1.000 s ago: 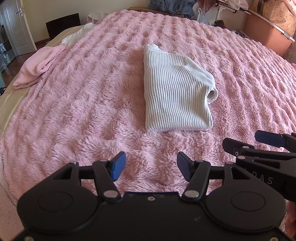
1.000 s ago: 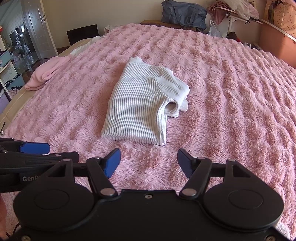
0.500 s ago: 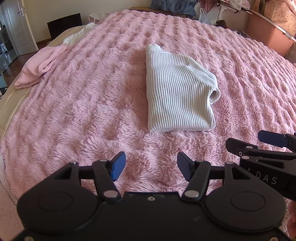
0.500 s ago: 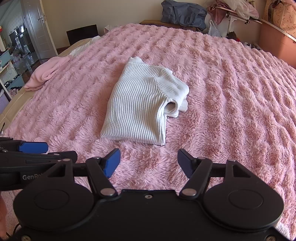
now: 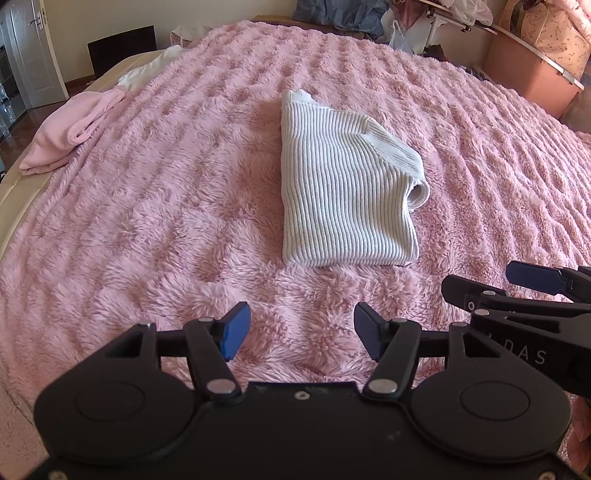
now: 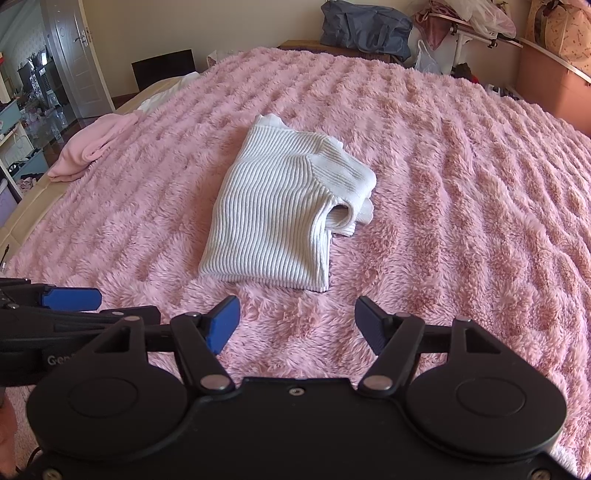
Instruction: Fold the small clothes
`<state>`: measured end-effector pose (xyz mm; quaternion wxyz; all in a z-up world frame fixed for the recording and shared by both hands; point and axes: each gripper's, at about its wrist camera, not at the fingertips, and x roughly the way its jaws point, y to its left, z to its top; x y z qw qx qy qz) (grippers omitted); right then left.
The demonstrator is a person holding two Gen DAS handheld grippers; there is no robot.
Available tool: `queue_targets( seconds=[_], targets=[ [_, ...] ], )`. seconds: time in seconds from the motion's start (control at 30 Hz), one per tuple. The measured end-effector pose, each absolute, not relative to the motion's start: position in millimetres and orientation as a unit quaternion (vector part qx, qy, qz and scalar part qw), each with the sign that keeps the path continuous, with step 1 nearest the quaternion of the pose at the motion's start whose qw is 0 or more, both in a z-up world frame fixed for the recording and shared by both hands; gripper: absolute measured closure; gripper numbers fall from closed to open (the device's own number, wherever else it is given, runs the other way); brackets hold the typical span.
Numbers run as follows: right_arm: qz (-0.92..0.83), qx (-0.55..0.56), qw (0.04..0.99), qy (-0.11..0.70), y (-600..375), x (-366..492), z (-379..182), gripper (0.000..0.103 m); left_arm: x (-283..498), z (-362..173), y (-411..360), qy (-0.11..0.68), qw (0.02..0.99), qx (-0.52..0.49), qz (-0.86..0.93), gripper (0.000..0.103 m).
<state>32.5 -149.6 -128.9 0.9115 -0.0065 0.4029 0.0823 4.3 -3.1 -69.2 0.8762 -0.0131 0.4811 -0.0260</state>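
A folded white ribbed sweater (image 5: 343, 188) lies flat on the pink fluffy blanket (image 5: 166, 206), one sleeve cuff sticking out at its right side; it also shows in the right wrist view (image 6: 280, 218). My left gripper (image 5: 301, 330) is open and empty, held above the blanket a short way in front of the sweater's near edge. My right gripper (image 6: 295, 323) is open and empty, beside the left one and equally short of the sweater. Each gripper shows at the edge of the other's view.
A pink garment (image 5: 70, 133) and a white cloth (image 5: 147, 72) lie at the bed's far left edge. A blue bag (image 6: 365, 27), a rack with bags (image 6: 469, 26) and a brown box (image 5: 532, 77) stand beyond the bed. A door (image 6: 77, 55) is at left.
Both grippers have barely moved. The view has shifted slightly, and the sweater lies as before.
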Motion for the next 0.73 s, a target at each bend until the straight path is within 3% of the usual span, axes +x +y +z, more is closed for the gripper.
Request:
queue_targets(
  seconds=[0.73],
  targets=[
    [0.077, -0.004, 0.910, 0.407, -152.2, 34.4, -131.8, 0.033, 7.8, -71.6, 0.7, 0.480, 0.877, -0.021, -0.018, 0.037]
  ],
)
